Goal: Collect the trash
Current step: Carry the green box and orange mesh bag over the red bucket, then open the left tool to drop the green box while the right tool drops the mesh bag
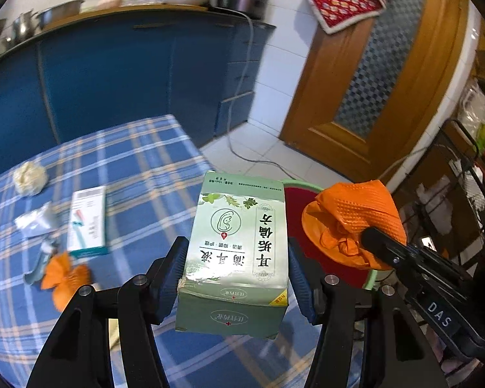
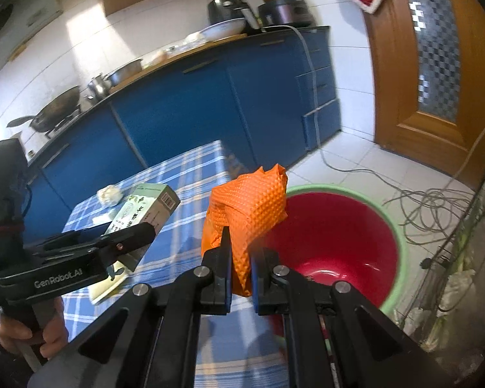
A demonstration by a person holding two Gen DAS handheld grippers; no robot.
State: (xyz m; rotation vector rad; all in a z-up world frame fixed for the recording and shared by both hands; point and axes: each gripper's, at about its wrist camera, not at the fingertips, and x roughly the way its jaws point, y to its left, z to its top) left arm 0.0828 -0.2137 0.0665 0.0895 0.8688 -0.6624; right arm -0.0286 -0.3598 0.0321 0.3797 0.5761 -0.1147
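Observation:
My left gripper (image 1: pixel 237 274) is shut on a pale green carton (image 1: pixel 239 252) and holds it above the table's right edge. The carton also shows in the right wrist view (image 2: pixel 142 210). My right gripper (image 2: pixel 241 268) is shut on a crumpled orange glove (image 2: pixel 247 213), held over the near rim of a red bin with a green rim (image 2: pixel 336 232). The glove (image 1: pixel 352 220) and the bin (image 1: pixel 299 203) also show in the left wrist view, right of the carton.
On the blue plaid tablecloth (image 1: pixel 139 168) lie a white-teal box (image 1: pixel 87 220), a crumpled paper ball (image 1: pixel 30 177), a clear wrapper (image 1: pixel 37 220), a tube (image 1: pixel 38 262) and an orange scrap (image 1: pixel 64 274). Blue cabinets (image 1: pixel 113 71) stand behind. Cables (image 2: pixel 430 207) lie on the floor, and a wire rack (image 1: pixel 462 174) stands at right.

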